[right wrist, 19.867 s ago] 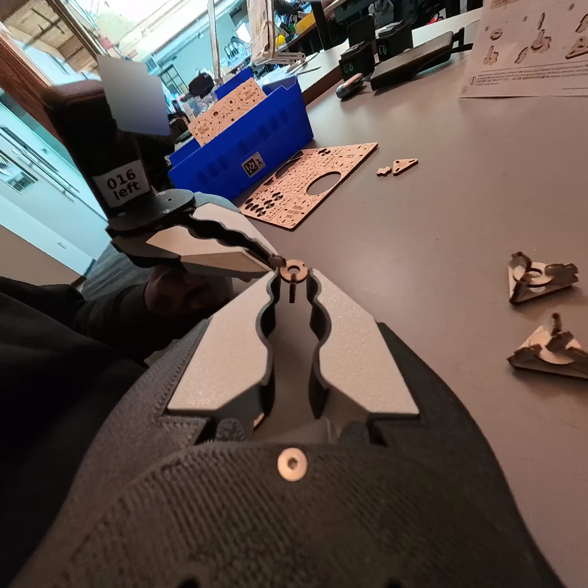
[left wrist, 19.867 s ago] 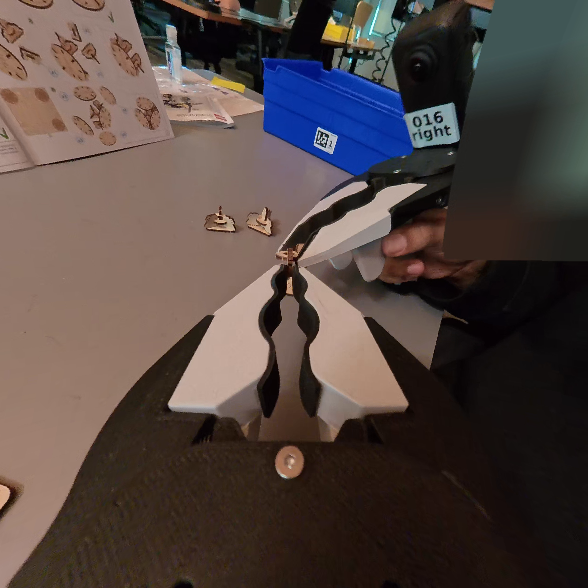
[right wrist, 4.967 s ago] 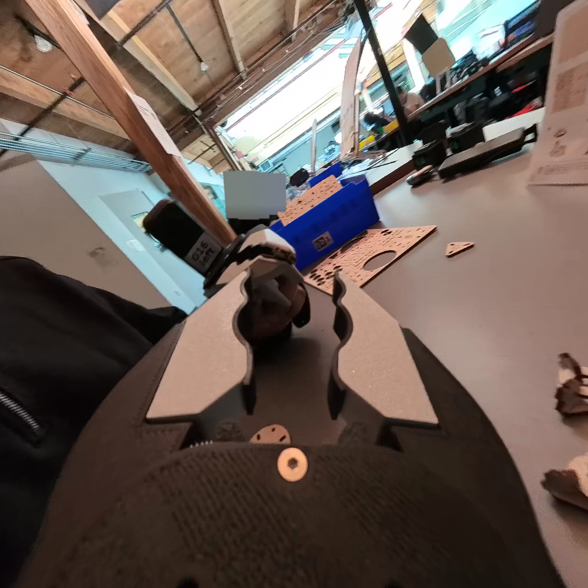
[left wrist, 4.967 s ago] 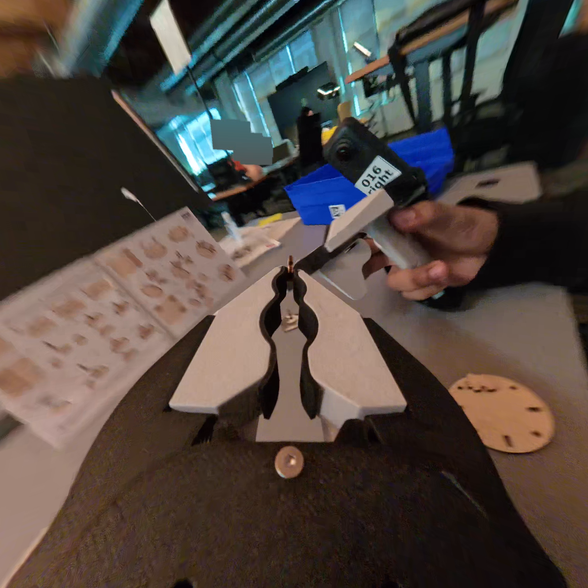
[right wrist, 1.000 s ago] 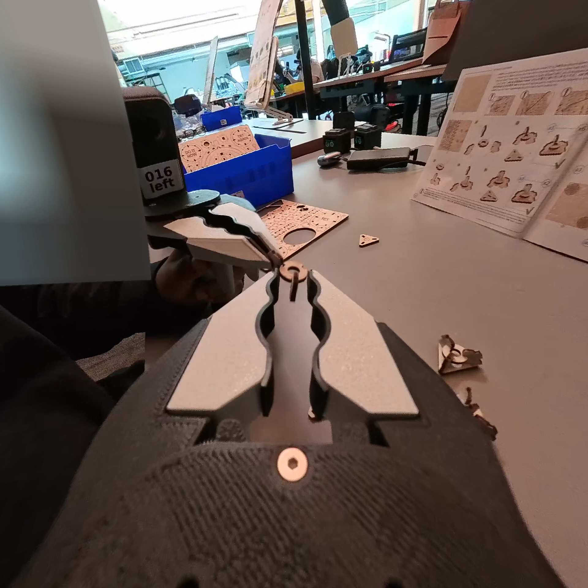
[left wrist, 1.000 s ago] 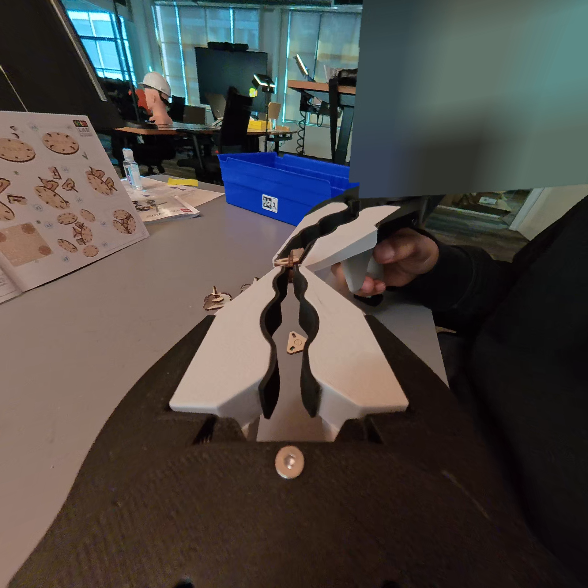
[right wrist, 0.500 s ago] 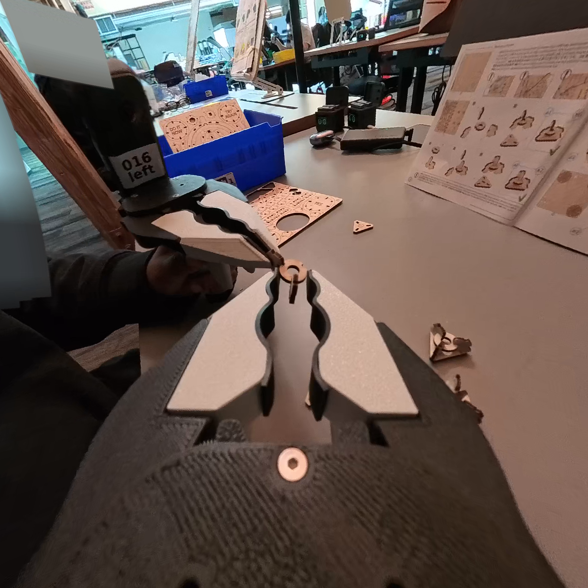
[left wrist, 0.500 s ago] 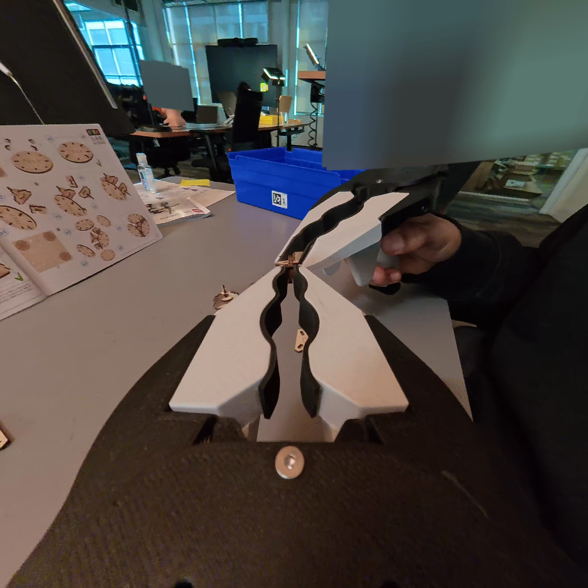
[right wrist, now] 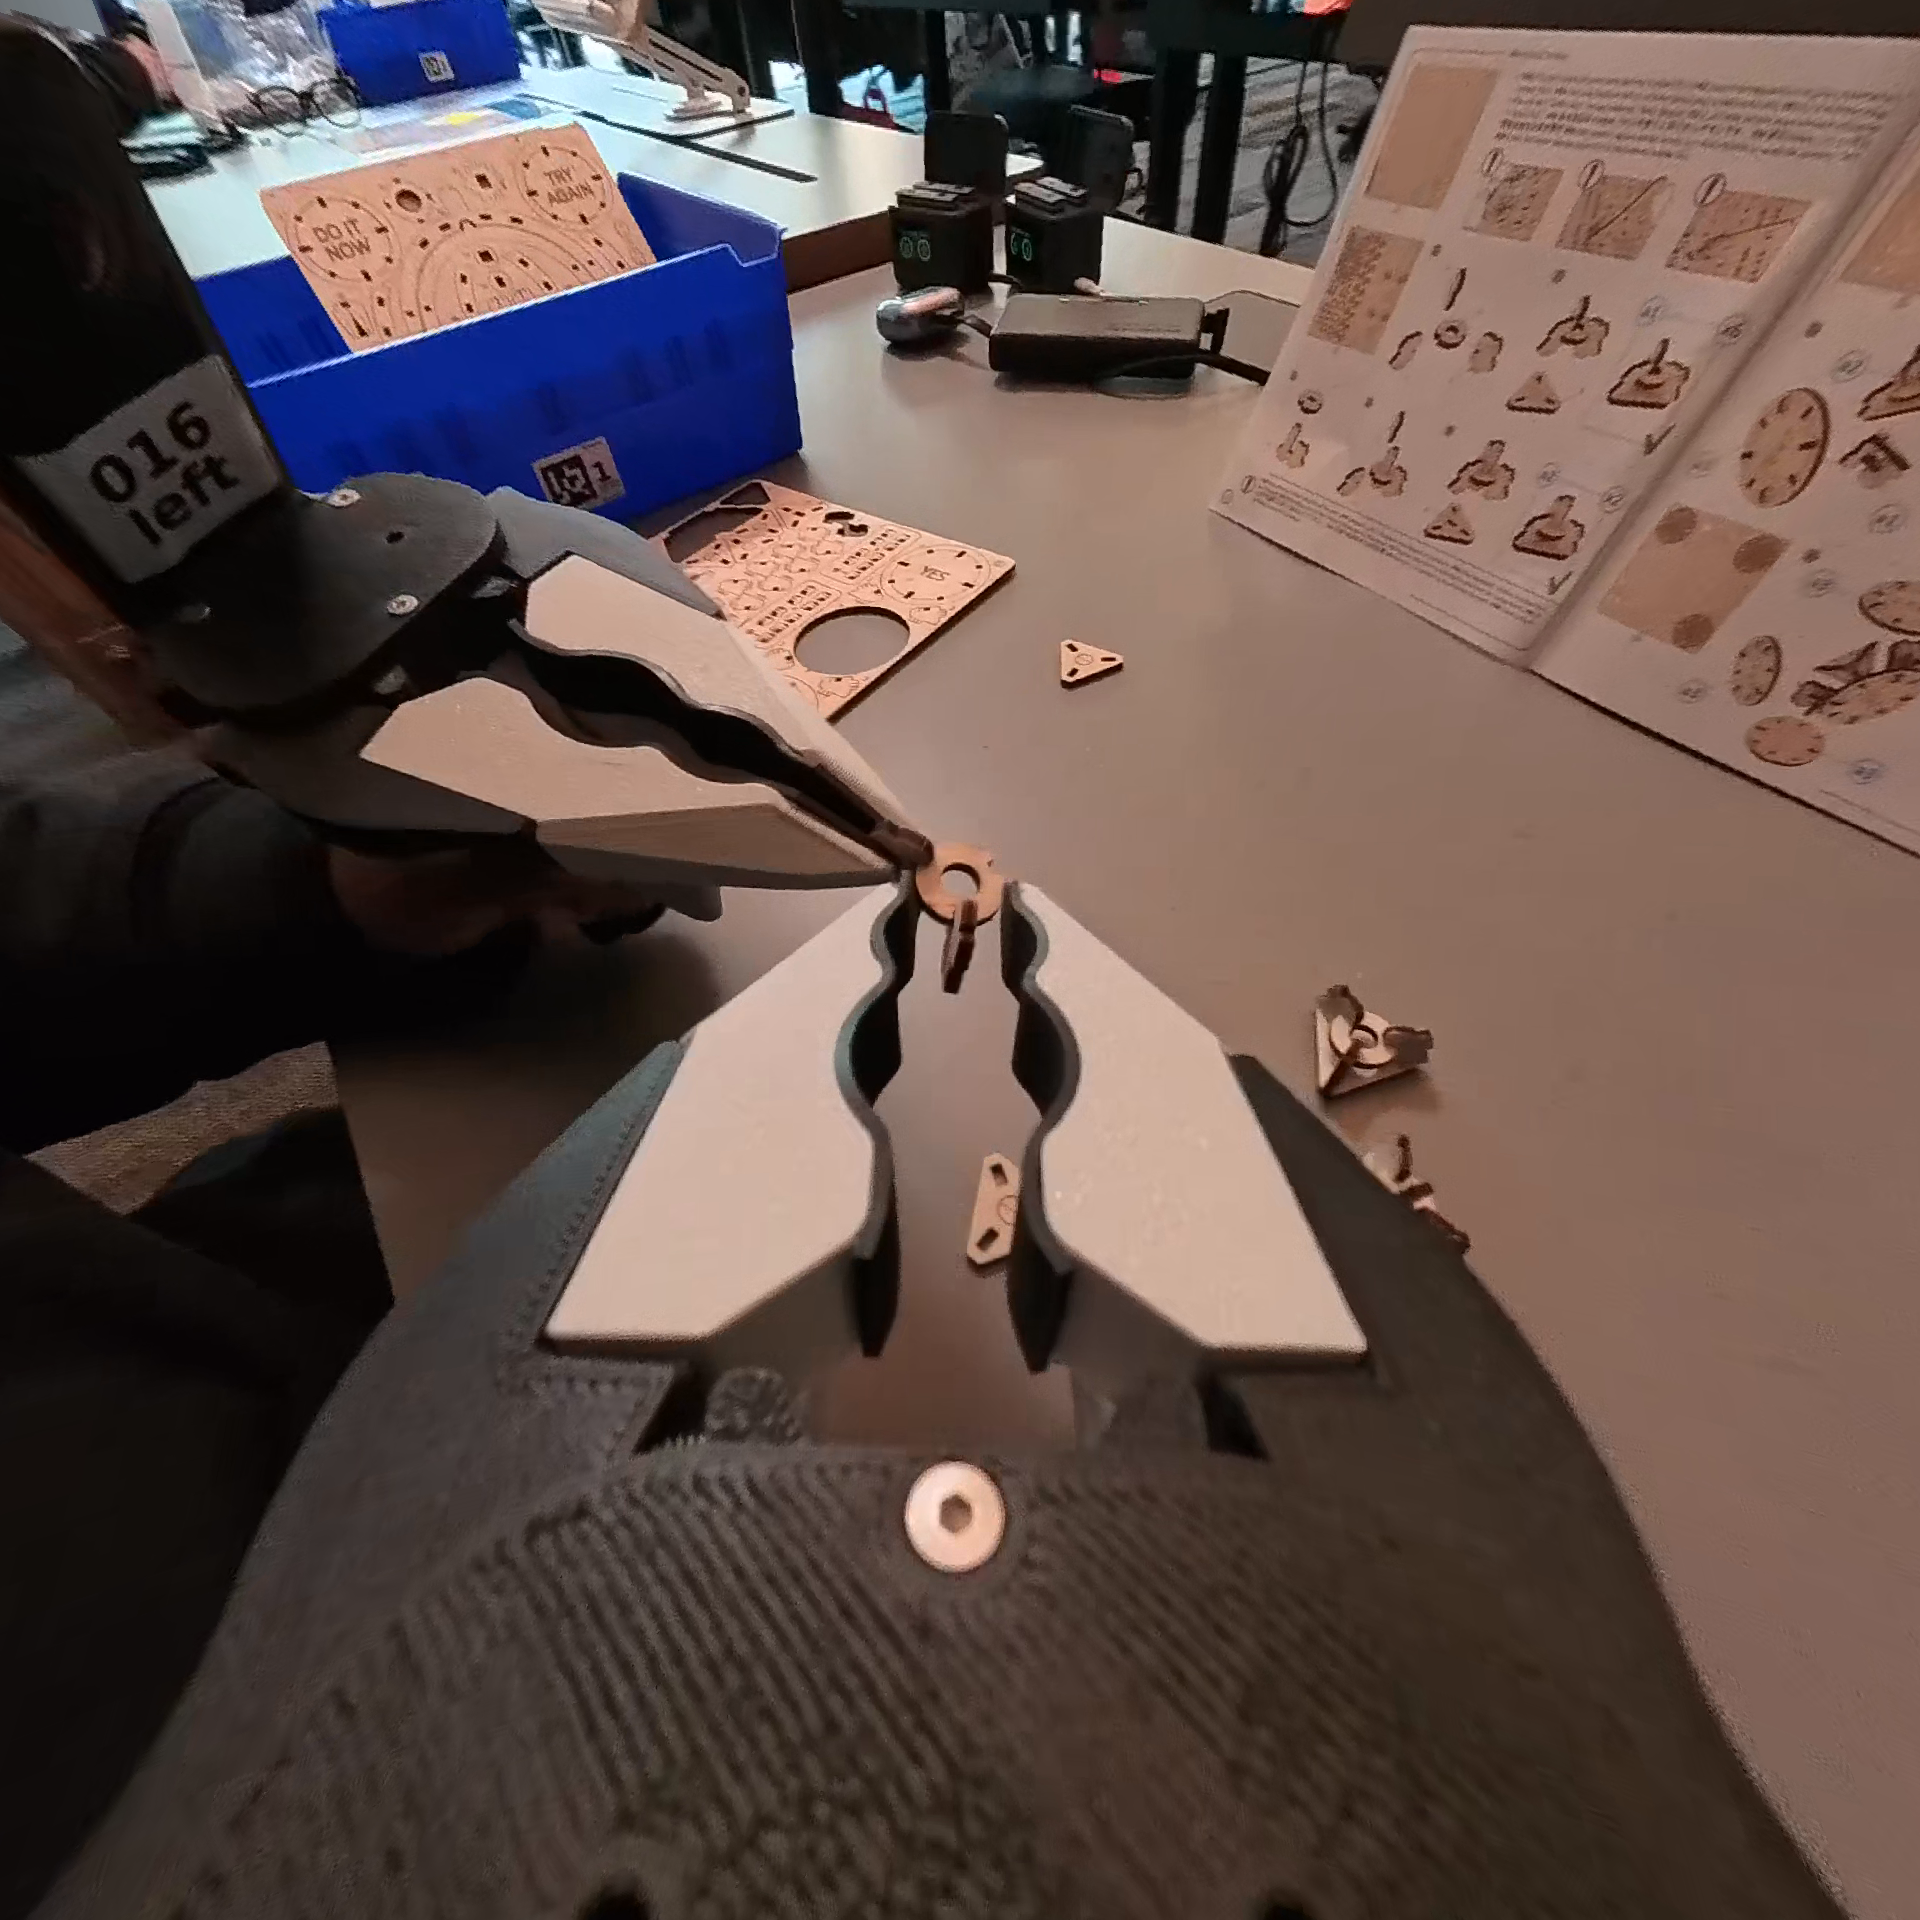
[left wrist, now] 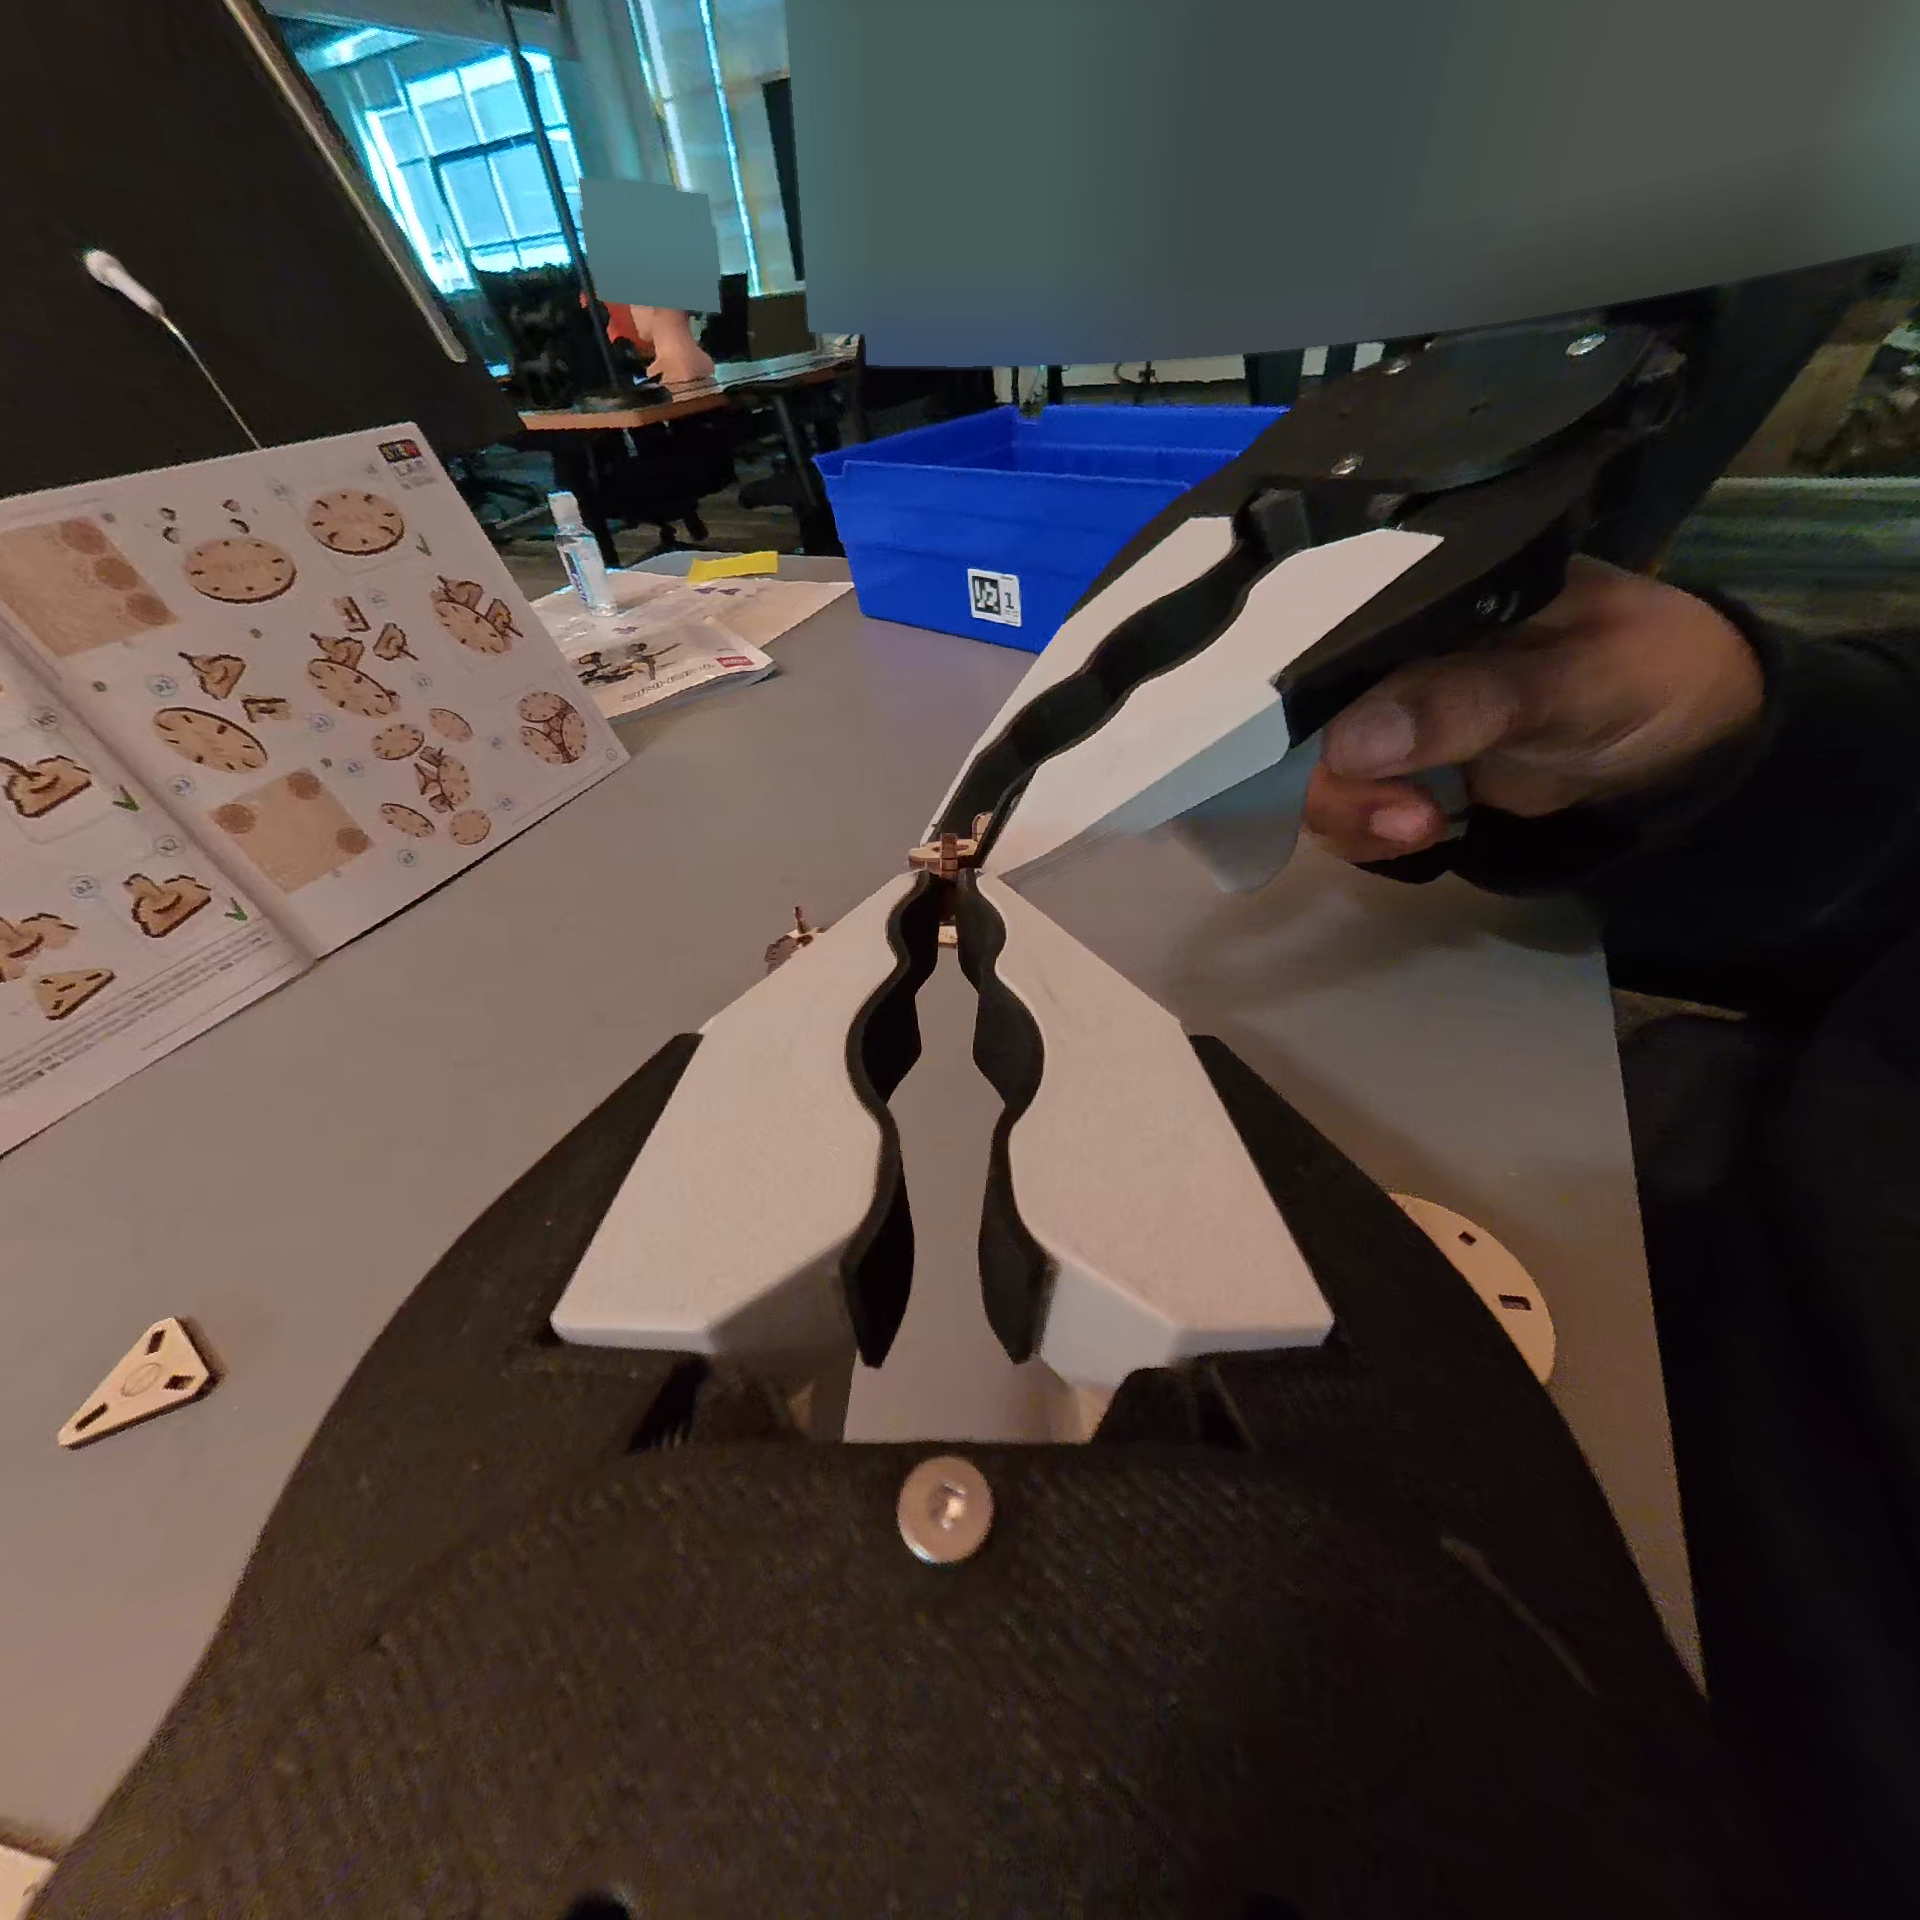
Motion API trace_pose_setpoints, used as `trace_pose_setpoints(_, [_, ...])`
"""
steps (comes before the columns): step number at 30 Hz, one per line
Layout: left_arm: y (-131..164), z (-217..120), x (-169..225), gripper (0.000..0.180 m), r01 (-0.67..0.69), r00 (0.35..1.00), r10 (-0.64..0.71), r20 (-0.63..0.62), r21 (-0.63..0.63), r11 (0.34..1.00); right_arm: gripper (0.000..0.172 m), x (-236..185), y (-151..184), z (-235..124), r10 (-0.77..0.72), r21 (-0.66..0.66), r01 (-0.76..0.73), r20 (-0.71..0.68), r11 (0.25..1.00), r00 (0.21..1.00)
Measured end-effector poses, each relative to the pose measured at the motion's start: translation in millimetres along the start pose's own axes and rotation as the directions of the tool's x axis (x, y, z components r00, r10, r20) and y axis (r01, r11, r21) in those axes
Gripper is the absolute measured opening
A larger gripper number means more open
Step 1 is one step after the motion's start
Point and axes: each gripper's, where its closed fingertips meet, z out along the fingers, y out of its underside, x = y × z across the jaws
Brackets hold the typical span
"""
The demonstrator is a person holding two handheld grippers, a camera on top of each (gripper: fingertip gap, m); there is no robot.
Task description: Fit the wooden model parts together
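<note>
Left wrist view: the left gripper [left wrist: 943, 883] was pinched shut on a thin wooden peg [left wrist: 943, 902], mostly hidden between its pads; a large blur hid the right gripper's upper body.
Right wrist view: the right gripper [right wrist: 958, 902] clamped a wooden ring [right wrist: 957, 883] above the grey table [right wrist: 1351, 831], the peg slotted into it; its own finger cut off a triangular piece [right wrist: 993, 1210].

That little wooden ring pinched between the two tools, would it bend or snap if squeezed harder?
The wooden ring looks like thin laser-cut plywood, so probably stiff, not floppy. Its big centre hole leaves a narrow rim, which could crack if squeezed hard. It seems very light; the right gripper fingers hold it by its edges alone, so it might twist out easily.
</note>
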Motion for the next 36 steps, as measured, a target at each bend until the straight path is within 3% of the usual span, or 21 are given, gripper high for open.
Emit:
trace_pose_setpoints(9, [5.9,2.3,0.0,0.003,-0.014,1.000,0.015,0.015,-0.045,0.999,0.014,2.7,3.2,0.7,-0.225,-0.060,0.220,-0.112,0.974,0.968])
trace_pose_setpoints(17, [1.5,3.0,-2.3,0.011,-0.113,0.988,0.113,0.102,-0.006,0.994,0.015,6.6,-2.5,-0.6,-0.279,-0.030,0.278,-0.150,0.960,0.948])
trace_pose_setpoints(20, [2.3,3.1,-1.4,0.002,-0.059,0.995,0.059,0.074,-0.004,0.998,0.015,6.3,-2.2,-0.9,-0.304,-0.038,0.302,-0.157,0.953,0.940])
trace_pose_setpoints(27, [4.7,3.2,-0.4,0.002,0.017,1.000,-0.017,0.015,-0.013,1.000,0.015,6.1,1.1,-0.2,-0.364,-0.056,0.360,-0.157,0.931,0.918])
trace_pose_setpoints(32, [11.8,5.2,-1.0,0.002,0.087,0.996,-0.088,-0.017,-0.061,0.994,0.015,8.7,6.4,1.7,-0.496,-0.127,0.480,-0.208,0.868,0.843])
trace_pose_setpoints(36, [15.8,5.8,-2.0,0.001,0.072,0.997,-0.072,0.005,-0.093,0.993,0.015,10.1,10.5,4.3,-0.563,-0.180,0.533,-0.239,0.826,0.791])
